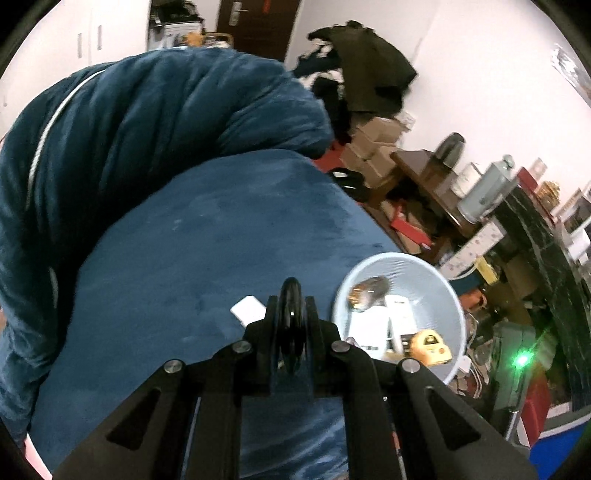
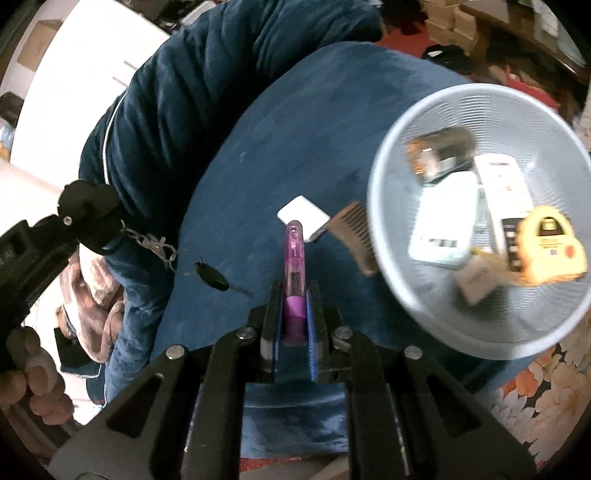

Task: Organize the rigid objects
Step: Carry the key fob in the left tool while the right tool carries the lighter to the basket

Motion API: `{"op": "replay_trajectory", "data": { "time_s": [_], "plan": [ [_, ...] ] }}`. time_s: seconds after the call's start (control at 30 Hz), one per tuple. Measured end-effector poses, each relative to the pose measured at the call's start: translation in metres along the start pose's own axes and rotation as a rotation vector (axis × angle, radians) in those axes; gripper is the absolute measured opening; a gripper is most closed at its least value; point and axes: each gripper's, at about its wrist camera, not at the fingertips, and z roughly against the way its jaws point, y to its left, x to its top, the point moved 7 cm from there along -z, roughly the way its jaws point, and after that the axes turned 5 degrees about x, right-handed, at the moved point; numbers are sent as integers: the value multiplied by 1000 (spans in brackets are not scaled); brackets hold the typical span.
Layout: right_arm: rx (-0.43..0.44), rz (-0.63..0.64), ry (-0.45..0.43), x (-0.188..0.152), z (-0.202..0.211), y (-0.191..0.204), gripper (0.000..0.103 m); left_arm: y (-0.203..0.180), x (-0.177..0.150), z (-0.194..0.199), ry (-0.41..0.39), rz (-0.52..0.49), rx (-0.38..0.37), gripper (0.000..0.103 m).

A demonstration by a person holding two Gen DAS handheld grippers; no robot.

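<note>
Nearest to me in the right wrist view, my right gripper (image 2: 294, 295) is clamped on a translucent purple plastic lighter (image 2: 294, 258), which sticks forward from between the closed jaws above the dark blue plush blanket (image 2: 229, 177). In the left wrist view my left gripper (image 1: 291, 314) is likewise closed, pinching a black, glossy disc-shaped fob (image 1: 291, 317) edge-on between its fingers; from the right view I can see that same left gripper (image 2: 88, 214) at the left edge, with a metal chain and a black-headed key (image 2: 212, 278) dangling from what it grips, clear of the blanket. A hand (image 2: 29, 373) wraps the handle below it. Just beyond the lighter's tip a small white flat rectangular box (image 2: 303, 216) lies on the blanket, and beside it, to the right, a brown wooden comb (image 2: 356, 232) rests close against the rim of a pale blue round plastic basket (image 2: 376, 206). Inside the basket I make out a yellow tape measure (image 2: 550, 251), a white remote control (image 2: 502, 192), a white flat box (image 2: 443, 229), a small beige box (image 2: 476, 280) and a dark grey, blurred object (image 2: 441, 155) that I cannot identify. Farther back a rolled dark blue quilt (image 1: 147, 122) lies along the blanket's far side. Beyond it, in the left view, stand stacked cardboard boxes (image 1: 373, 147), a heap of dark clothes (image 1: 369, 70) and a brown door (image 1: 258, 22).
</note>
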Motion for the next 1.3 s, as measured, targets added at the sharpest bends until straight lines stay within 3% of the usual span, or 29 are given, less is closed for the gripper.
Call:
{"op": "replay_trajectory", "data": {
  "time_s": [0.3,0.57,0.77,0.93,1.3],
  "plan": [
    [-51,-85,-88,17,44,-49,11,-81,1,-15,20,-84,-99,10],
    [-104,-138,-153,26,62,-82,11,-127,-20,-48,79,-134,-146,10],
    [-130,-178,-193,39,67,-102,11,-138,-29,-74,113,-152,-142,10],
    [-153,-184,-218,49,68,-110,11,-141,-21,-79,96,-166,-131,10],
    [-177,-174,-180,51,52,-120,11,-140,-25,-104,132,-196,-92,10]
  ]
}}
